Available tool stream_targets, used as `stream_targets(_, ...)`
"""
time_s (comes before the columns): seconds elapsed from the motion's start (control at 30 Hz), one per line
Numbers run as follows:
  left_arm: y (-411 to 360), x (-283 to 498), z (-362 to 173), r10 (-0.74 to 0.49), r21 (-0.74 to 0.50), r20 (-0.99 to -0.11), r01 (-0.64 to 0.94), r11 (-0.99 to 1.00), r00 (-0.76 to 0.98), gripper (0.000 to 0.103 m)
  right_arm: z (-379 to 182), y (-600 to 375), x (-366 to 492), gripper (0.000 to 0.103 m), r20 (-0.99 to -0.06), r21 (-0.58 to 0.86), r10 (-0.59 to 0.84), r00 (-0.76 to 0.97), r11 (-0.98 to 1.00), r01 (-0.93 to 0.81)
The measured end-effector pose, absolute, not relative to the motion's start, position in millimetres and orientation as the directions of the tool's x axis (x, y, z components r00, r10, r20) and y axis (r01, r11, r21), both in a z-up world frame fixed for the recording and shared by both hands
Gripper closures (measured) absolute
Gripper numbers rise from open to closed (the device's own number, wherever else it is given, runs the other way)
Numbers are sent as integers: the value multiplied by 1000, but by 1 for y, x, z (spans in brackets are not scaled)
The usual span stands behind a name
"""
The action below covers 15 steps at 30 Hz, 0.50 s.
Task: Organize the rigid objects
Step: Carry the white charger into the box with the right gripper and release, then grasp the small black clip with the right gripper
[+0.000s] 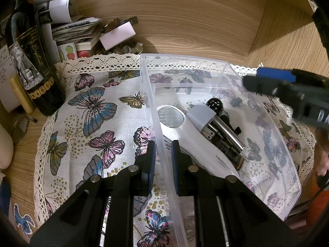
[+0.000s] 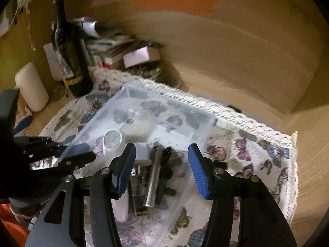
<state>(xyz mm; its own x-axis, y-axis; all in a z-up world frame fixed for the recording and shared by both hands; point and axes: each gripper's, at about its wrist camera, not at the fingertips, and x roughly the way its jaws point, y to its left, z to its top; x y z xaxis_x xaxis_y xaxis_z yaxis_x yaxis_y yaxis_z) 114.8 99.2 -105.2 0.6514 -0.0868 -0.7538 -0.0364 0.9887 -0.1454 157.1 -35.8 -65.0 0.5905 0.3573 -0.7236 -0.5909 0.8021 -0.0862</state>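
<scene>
A clear plastic bin point(image 1: 216, 65) sits on a butterfly cloth point(image 1: 92, 107). Inside lie a white handheld device with a mesh head point(image 1: 195, 140), a grey-capped piece point(image 1: 202, 116), a metal tool point(image 1: 228, 138) and a black speckled ball point(image 1: 214, 104). My left gripper point(image 1: 163, 160) straddles the bin's left wall, one pad on each side, nearly closed on it. My right gripper point(image 2: 162, 168) is open and empty above the bin point(image 2: 144, 107); the metal tool point(image 2: 153, 181) lies between its pads. It also shows at the right of the left wrist view point(image 1: 287, 88).
A dark wine bottle point(image 1: 30, 65) stands at the back left beside stacked papers and small boxes point(image 1: 88, 35). A cream cylinder point(image 2: 31, 86) stands left of the bottle point(image 2: 70, 55). The wooden wall point(image 1: 185, 20) closes the back. The cloth's lace edge point(image 2: 246, 121) runs at the right.
</scene>
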Motion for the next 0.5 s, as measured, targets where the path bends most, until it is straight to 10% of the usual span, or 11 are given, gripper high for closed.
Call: stream_targets(0.5, 99, 115, -106, -90, -152, -752, -39, 988, 653, 89, -67, -106, 218, 32, -710, -110, 189, 679, 922, -372)
